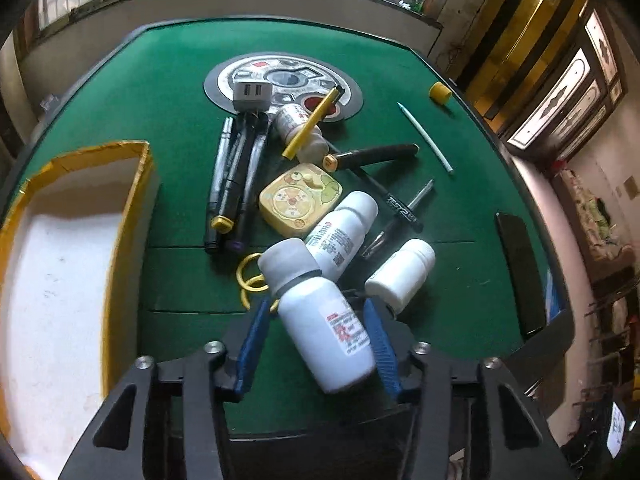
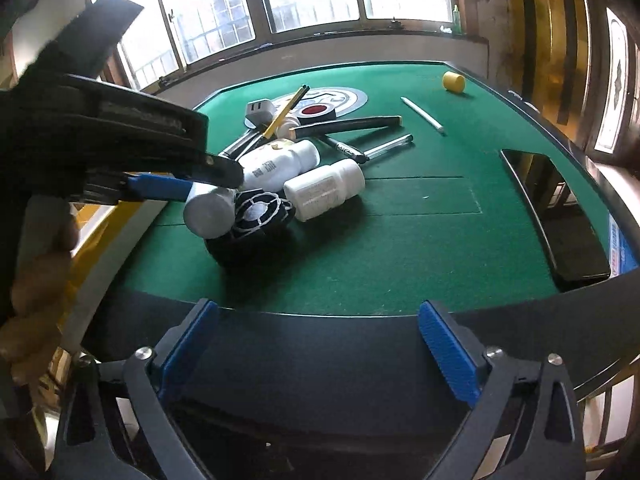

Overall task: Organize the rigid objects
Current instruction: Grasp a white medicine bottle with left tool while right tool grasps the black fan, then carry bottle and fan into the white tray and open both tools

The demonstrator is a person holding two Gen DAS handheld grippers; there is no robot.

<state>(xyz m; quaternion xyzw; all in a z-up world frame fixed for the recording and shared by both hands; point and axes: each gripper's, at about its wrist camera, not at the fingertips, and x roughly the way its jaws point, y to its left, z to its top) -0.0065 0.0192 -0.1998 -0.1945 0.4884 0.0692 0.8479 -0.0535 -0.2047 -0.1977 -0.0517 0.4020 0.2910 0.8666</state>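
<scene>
Left claw (image 1: 320,344) clamps the grey-capped white plastic bottle (image 1: 320,320) on the green felt desk (image 1: 440,300); right claw (image 2: 320,344) wide, empty; next, presumably lift it into the yellow-rimmed white box (image 1: 60,260).

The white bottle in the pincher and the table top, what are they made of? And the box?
The white bottle looks like smooth, slightly glossy plastic with a paper label and a matte grey cap. The table top seems to be green felt: fuzzy, no shine. The box looks like white foam with yellow tape on its rim, though that's hard to tell.
</scene>
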